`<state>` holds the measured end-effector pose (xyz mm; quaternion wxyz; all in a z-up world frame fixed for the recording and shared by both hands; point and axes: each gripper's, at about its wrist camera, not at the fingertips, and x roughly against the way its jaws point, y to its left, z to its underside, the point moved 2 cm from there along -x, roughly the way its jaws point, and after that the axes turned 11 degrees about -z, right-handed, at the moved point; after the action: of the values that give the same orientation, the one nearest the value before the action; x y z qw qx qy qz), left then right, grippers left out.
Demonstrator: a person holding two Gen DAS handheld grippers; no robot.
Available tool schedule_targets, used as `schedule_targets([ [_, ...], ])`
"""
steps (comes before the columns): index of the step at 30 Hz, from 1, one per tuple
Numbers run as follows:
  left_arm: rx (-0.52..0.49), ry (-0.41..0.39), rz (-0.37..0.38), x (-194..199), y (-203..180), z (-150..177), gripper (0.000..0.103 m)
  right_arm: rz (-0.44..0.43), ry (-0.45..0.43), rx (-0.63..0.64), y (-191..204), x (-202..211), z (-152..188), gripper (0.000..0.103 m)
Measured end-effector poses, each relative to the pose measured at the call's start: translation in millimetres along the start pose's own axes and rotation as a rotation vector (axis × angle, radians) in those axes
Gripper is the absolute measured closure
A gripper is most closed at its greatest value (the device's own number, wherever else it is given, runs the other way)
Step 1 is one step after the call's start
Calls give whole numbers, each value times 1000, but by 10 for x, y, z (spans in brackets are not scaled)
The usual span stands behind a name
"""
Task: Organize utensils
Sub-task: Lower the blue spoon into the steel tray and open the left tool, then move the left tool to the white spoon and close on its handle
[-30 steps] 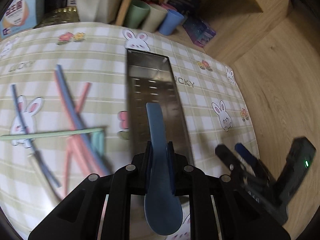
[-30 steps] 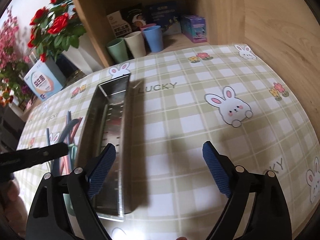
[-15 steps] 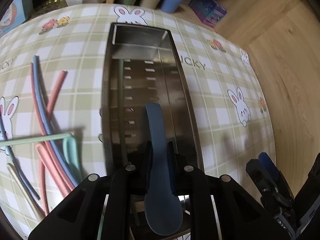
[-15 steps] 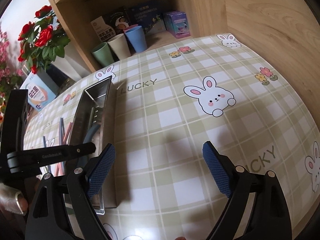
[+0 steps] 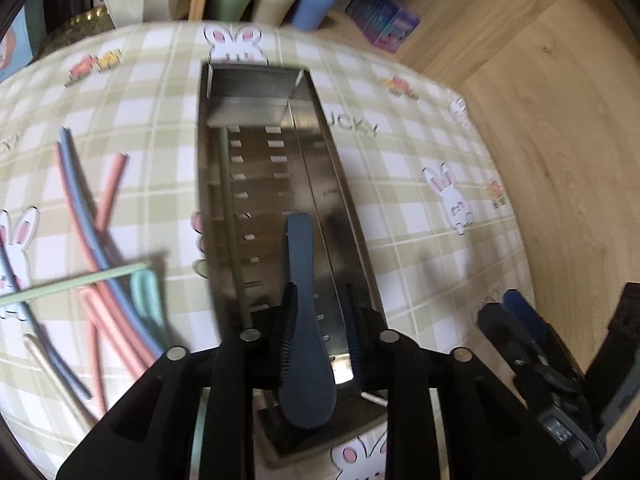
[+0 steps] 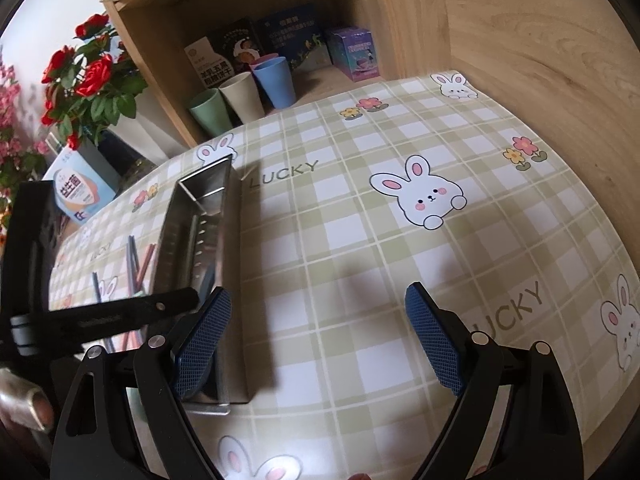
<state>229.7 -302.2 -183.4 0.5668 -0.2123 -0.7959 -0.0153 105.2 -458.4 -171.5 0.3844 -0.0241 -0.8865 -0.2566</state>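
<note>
A dark blue spoon [image 5: 302, 280] lies between the fingers of my left gripper [image 5: 320, 320], over the long steel utensil tray [image 5: 340, 200]. The jaws have parted; a gap shows on the spoon's right side. A green chopstick [image 5: 232, 216] lies inside the tray. Pink, blue and green utensils [image 5: 104, 264] lie scattered on the checked tablecloth left of the tray. My right gripper [image 6: 316, 340] is open and empty, low over the cloth just right of the tray [image 6: 224, 208]. The left gripper [image 6: 104, 316] shows at its left.
Three cups [image 6: 244, 96] and boxes [image 6: 352, 56] stand in a wooden shelf at the back. A vase of red roses [image 6: 92, 84] and a blue carton [image 6: 80, 192] stand at the back left. The table's right edge [image 5: 516, 216] drops to a wooden floor.
My left gripper carried the spoon from beside the tray to over it, then its jaws parted. My right gripper drifted slightly and stayed open.
</note>
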Motion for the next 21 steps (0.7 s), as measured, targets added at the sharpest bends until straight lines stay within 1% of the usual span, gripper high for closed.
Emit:
schedule_targets([
  [1, -5, -25, 9, 101, 50, 12, 78, -5, -3, -1, 43, 15, 16, 17],
  [4, -12, -99, 2, 388, 270, 67, 77, -19, -17, -5, 153, 41, 61, 17],
  [7, 3, -156, -32, 635, 575, 161, 77, -28, -41, -27, 302, 52, 138, 17],
  [10, 50, -195, -76, 815, 954, 314, 77, -39, -57, -47, 435, 21, 228, 17],
  [12, 83, -202, -110, 881, 1210, 441, 77, -42, -47, -33, 519, -26, 284, 17],
  [15, 109, -193, -154, 872, 1467, 591, 77, -47, -25, -11, 623, -97, 375, 17],
  [19, 162, -149, -174, 736, 1668, 740, 78, -48, -11, -2, 685, -124, 447, 17],
  [21, 176, -130, -176, 651, 1684, 783, 78, -44, -12, 3, 695, -113, 463, 17],
])
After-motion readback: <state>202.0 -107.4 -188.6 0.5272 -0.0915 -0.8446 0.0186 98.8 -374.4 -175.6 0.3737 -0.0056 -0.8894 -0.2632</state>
